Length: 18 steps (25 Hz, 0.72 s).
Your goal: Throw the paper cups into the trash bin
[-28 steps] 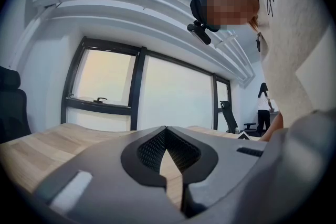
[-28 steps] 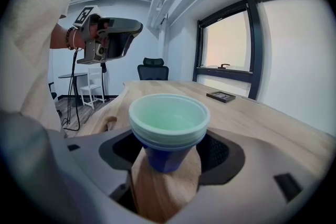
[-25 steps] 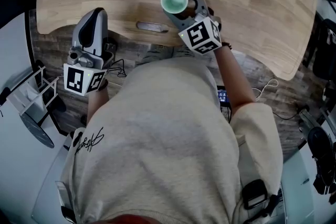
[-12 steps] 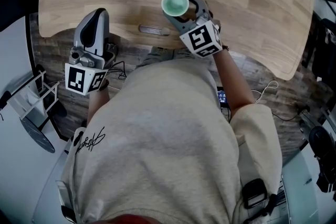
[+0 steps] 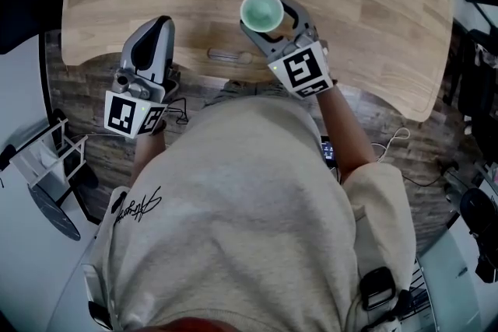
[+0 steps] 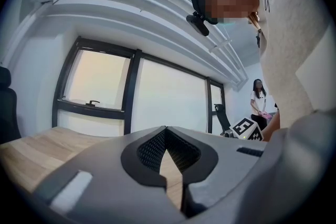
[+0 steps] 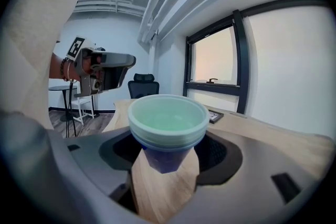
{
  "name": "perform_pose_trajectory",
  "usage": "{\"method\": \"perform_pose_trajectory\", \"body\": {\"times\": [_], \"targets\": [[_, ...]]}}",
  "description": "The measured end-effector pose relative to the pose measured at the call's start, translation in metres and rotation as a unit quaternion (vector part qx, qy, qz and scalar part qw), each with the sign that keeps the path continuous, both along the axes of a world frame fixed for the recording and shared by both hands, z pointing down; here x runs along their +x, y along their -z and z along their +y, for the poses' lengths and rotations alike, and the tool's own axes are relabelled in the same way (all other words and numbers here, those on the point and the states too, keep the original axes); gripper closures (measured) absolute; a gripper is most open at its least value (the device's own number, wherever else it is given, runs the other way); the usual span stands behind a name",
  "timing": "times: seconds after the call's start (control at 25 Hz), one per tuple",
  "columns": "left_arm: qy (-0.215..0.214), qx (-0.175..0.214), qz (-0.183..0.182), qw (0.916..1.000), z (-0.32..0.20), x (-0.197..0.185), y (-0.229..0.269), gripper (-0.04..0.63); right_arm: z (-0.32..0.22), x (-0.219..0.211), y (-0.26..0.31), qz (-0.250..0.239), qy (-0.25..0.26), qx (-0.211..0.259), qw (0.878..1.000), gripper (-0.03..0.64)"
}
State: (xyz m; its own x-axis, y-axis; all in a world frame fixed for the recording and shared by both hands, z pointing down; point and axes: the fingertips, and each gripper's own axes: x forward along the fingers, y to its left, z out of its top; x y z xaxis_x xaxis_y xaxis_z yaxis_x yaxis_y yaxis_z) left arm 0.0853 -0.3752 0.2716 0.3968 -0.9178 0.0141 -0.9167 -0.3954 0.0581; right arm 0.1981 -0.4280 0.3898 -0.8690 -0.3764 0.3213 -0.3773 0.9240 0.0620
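1. Right gripper: jaws part-way open and closed on the lower, dark blue wall of a stack of paper cups. In the right gripper view the same gripper has one jaw on each side of the stack.
2. Stack of paper cups: upright, mouth up, pale green inside, with several nested rims visible. It sits over the wooden table, near the middle of the near edge. Bare wood shows beneath its base in the right gripper view.
3. Left gripper: jaw tips pressed together with nothing between them. In the left gripper view only a sliver of table top shows below the meeting tips. It is over the near-left edge of the table, well apart from the cups.
4. Marker cubes: one on the left gripper, one on the right, both close against the person's beige shirt.
5. Oblong slot in the table top: just inside the near edge, between the two grippers.
6. Background: large dark-framed windows; a black office chair beyond the table's far end.
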Motion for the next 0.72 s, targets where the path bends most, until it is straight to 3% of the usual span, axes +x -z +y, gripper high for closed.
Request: {"method": "perform_pose_trajectory", "body": {"times": [0.72], "targets": [[-0.027,0.019,-0.008,0.9994,-0.008,0.019,0.010,0.592,-0.005,0.011,0.074,-0.034,-0.014,0.042,0.998,0.324]]}}
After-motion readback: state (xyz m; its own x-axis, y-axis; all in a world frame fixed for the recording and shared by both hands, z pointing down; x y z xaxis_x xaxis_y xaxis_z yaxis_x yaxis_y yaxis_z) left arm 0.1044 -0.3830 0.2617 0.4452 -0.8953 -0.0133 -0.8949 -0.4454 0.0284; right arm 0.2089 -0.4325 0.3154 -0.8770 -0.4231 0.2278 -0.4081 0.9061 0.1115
